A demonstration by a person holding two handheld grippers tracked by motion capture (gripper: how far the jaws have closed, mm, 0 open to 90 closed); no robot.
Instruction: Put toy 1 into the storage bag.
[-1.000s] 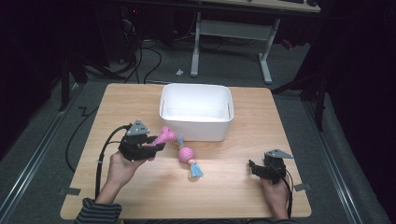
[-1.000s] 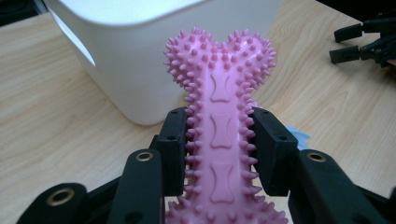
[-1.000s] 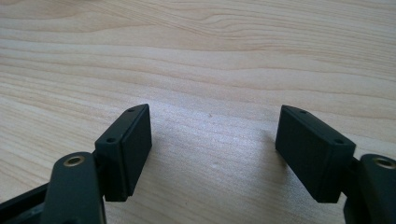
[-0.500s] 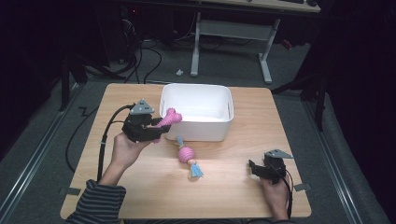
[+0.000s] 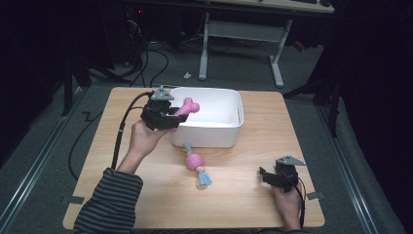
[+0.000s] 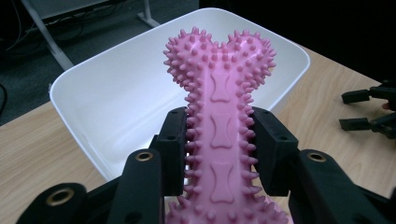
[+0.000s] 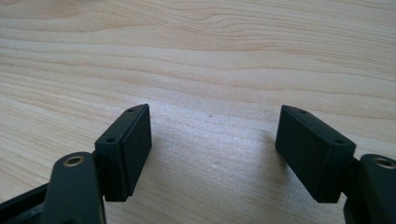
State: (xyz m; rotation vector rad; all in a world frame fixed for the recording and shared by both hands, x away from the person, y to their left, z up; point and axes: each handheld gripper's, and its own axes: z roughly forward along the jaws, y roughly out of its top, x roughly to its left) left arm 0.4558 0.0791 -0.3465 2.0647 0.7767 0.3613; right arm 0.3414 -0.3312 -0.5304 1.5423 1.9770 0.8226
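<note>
Pink spiky rubber bone toy (image 6: 219,116) clamped mid-shaft between the black jaws of the left gripper (image 5: 168,116), both pads pressed tight against its studded sides, knobbed end sticking out forward. High view puts that gripper lifted at the left near corner of the white plastic bin (image 5: 229,127), with the bone's free end (image 5: 187,106) hanging over the bin's rim. Left gripper view looks along the toy down into the bin (image 6: 107,107); bin interior looks bare white where visible. Left hand (image 5: 143,139) grips the tool, striped sleeve (image 5: 109,202) at the bottom edge, black cable (image 5: 122,129) looping off the back. Right gripper (image 5: 270,175) sits low on the wooden table (image 5: 146,195) near the right front corner, jaws spread wide with nothing between them; right gripper view shows bare wood grain (image 7: 210,93) between the pads. Rope toy (image 5: 196,163) with a pink ball middle and blue tassel ends lies on the table just in front of the bin, well apart from both grippers.
</note>
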